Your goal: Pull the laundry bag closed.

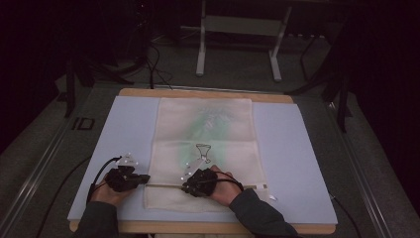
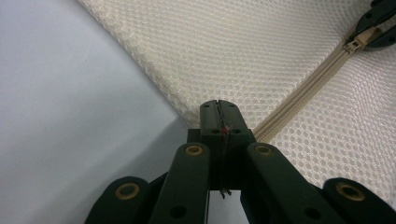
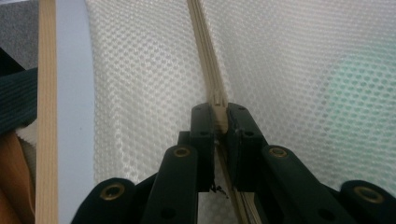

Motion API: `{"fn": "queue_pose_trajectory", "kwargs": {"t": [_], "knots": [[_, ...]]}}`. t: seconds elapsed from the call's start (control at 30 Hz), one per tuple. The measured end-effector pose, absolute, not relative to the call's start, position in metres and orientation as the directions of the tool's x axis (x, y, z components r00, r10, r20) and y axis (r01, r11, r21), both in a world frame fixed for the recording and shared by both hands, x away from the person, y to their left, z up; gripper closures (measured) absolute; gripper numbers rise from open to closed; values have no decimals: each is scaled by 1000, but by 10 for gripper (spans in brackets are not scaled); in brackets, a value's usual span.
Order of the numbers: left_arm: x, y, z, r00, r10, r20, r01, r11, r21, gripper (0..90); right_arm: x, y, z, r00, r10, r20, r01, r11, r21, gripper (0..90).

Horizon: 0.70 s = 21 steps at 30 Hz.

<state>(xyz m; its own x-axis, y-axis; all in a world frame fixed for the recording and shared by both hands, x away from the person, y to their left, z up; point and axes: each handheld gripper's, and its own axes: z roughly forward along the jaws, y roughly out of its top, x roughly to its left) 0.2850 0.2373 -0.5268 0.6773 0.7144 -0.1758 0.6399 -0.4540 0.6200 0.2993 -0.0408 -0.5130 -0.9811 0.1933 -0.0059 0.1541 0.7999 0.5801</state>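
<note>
Mesh zip bag (image 1: 205, 148) lies flat on the pale blue mat (image 1: 297, 163) over the wooden worktop (image 1: 203, 92), near the person's edge. Left claw (image 2: 219, 112) is clenched on the bag's left edge at the zip's end, likely anchoring the fabric. Right claw (image 3: 219, 116) is clamped on the zipper pull (image 3: 218, 109), apparently to run it along the zipper (image 2: 303, 84). Room dark; metal table legs (image 1: 237, 44) stand behind
</note>
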Motion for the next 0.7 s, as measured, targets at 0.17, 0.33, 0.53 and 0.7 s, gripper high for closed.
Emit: {"fn": "queue_pose_trajectory", "kwargs": {"t": [0.17,0.33,0.53,0.7], "knots": [[285,237,-527,677,715,-176,640,-454,620,898,300,-45,-513,-981,192,-5,153,800,581,823],[285,237,-527,677,714,-176,640,-454,620,898,299,-48,-513,-981,192,-4,154,800,580,823],[285,237,-527,677,714,-177,640,-453,621,898,299,-55,-511,-979,202,-8,161,803,574,823],[285,237,-527,676,715,-177,641,-453,620,898,299,-61,-510,-979,205,-11,162,804,572,823]]}}
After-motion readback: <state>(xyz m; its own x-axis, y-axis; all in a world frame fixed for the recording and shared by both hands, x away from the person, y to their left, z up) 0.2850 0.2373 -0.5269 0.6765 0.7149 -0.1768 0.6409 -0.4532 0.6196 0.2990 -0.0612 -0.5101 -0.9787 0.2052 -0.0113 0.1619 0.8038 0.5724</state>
